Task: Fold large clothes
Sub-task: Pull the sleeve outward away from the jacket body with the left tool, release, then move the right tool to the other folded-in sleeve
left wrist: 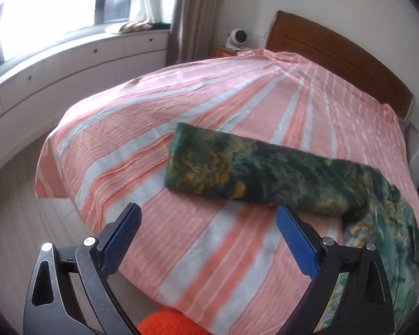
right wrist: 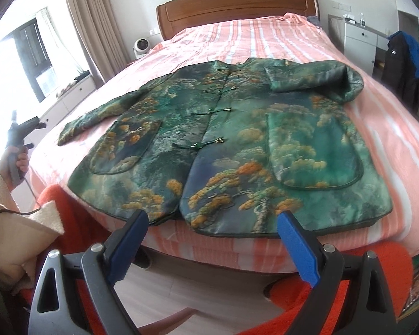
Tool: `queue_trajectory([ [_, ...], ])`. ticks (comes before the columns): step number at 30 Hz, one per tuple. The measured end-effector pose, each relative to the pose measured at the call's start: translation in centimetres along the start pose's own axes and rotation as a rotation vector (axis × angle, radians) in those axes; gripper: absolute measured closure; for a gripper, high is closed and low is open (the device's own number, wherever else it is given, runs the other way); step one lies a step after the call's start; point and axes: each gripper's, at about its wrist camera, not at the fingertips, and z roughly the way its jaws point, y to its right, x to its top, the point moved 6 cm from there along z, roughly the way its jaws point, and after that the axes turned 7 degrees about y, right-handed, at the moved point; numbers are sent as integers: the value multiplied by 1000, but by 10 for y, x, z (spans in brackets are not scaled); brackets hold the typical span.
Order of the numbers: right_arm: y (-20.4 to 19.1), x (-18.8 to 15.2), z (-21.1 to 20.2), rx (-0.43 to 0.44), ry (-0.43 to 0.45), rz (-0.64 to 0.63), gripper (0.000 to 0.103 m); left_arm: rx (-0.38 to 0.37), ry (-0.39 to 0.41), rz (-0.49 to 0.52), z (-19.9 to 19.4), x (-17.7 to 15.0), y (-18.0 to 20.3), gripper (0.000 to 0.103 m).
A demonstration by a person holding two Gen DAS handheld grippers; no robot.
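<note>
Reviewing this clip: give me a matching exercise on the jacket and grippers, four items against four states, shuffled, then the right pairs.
Items
1. right sleeve
2. left sleeve
3. left gripper
4. right gripper

States
A. lies stretched out flat toward the window side
B. open, above the jacket hem at the foot of the bed
C. folded inward across the chest
D. open, above bare striped sheet beside a sleeve

Pairs: 1-C, 2-A, 3-D, 4-B
</note>
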Motion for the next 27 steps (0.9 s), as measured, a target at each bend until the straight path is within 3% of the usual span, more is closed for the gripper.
queue_trajectory([
  [6, -3, 0, -7, 18, 23, 3, 9, -128, 93, 175, -50, -10, 90, 3],
  [15, -8, -6, -12, 62, 47, -9, 9, -351, -5, 299, -76, -56, 172, 1],
  [24, -26, -12, -6, 41, 42, -129, 9, -384, -9, 437, -103, -86, 196, 1],
  [27, -32, -14, -5, 34, 45, -171, 9, -352, -17, 460, -101, -89, 196, 1],
])
